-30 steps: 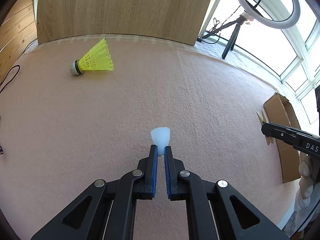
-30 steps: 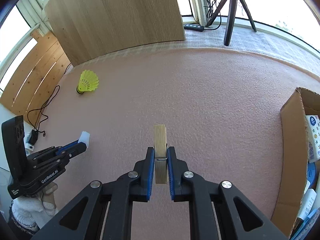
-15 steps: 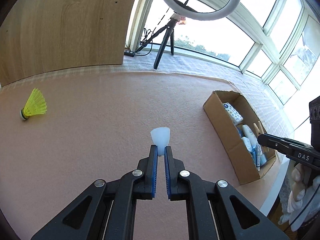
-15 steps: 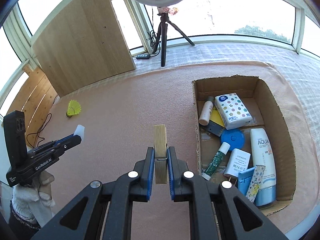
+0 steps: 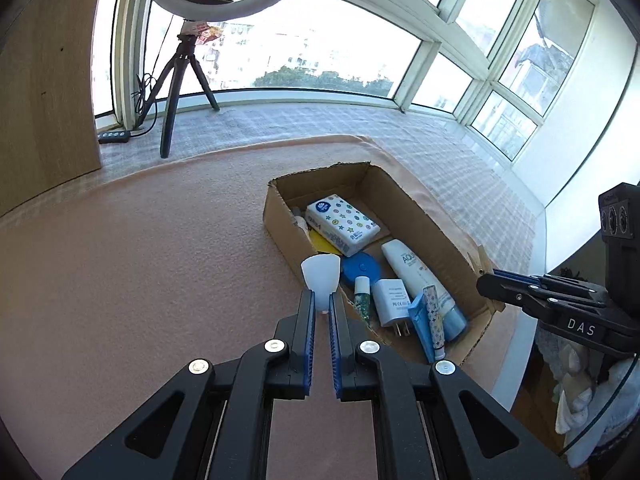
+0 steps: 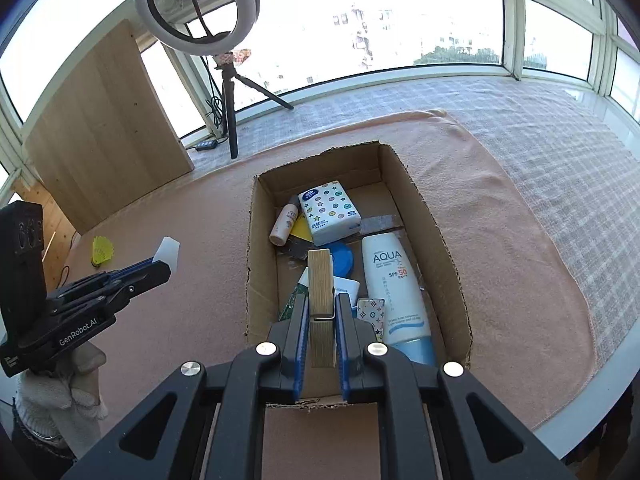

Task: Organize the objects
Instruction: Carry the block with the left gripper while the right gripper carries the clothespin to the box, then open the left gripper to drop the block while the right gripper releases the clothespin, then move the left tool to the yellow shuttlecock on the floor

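We see the left gripper (image 5: 322, 306) low centre in the left wrist view, its jaws pinching a small translucent white cap (image 5: 321, 274) that sticks up past the fingertips. Behind it, right of centre, sits the open cardboard box (image 5: 280, 224) on a pink cloth (image 5: 140, 260). The right gripper (image 5: 490, 282) enters from the right edge of that view, its tips by the box's right wall.

In the right wrist view the right gripper (image 6: 322, 314) is low centre, jaws clamped on a wooden clothespin (image 6: 321, 292) standing upright between the blue pads, over the near part of the box (image 6: 440, 240). Inside the box: a tissue pack with star print (image 6: 330, 212), a white AQUA sunscreen tube (image 6: 394, 280), a blue round lid (image 6: 343, 259), a small beige bottle (image 6: 285, 224) and a white charger (image 5: 390, 300); some items are partly hidden behind the pin.

At the left edge of that view the left gripper (image 6: 160, 268) holds the white cap (image 6: 168, 251) over the cloth, left of the box; a gloved hand (image 6: 60, 384) shows below it. A yellow shuttlecock (image 6: 102, 250) lies on the cloth further left. A ring light on a tripod (image 6: 196, 8) stands upper left.
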The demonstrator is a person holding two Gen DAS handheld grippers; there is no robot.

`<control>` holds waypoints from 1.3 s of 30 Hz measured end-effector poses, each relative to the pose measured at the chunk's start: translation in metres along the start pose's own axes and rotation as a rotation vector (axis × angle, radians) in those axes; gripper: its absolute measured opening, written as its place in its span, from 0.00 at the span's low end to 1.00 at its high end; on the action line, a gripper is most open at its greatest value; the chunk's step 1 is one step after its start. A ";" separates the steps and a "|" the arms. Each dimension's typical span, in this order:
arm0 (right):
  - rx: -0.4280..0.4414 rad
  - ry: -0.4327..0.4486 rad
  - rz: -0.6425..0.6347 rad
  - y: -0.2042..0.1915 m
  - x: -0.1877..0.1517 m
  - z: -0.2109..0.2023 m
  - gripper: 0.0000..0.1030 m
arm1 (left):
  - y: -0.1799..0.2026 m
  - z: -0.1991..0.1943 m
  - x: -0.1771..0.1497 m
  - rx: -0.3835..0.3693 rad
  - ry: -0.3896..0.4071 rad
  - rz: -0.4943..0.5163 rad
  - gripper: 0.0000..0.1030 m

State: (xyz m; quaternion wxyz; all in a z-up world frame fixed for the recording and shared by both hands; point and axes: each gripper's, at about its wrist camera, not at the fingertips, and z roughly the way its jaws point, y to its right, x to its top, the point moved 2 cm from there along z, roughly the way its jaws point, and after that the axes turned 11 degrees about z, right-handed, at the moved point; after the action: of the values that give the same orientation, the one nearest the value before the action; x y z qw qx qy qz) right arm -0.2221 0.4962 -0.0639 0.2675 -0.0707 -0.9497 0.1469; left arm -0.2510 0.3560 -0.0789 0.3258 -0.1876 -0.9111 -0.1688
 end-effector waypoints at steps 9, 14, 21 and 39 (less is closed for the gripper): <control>-0.014 -0.007 0.032 0.022 0.002 0.003 0.11 | 0.045 0.034 0.010 -0.055 -0.035 0.075 0.07; -0.012 -0.006 0.039 0.025 0.003 0.004 0.15 | 0.060 0.044 0.012 -0.095 -0.069 0.123 0.25; -0.029 0.042 0.057 0.028 0.006 -0.006 0.58 | 0.060 0.042 0.010 -0.073 -0.068 0.129 0.54; 0.028 0.030 0.008 -0.017 -0.001 -0.005 0.58 | 0.003 -0.003 -0.009 0.012 -0.046 0.056 0.54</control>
State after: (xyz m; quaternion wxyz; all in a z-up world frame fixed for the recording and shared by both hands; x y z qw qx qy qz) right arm -0.2196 0.4815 -0.0553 0.2819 -0.0731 -0.9432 0.1600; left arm -0.2411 0.3551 -0.0819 0.3106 -0.2147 -0.9138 -0.1498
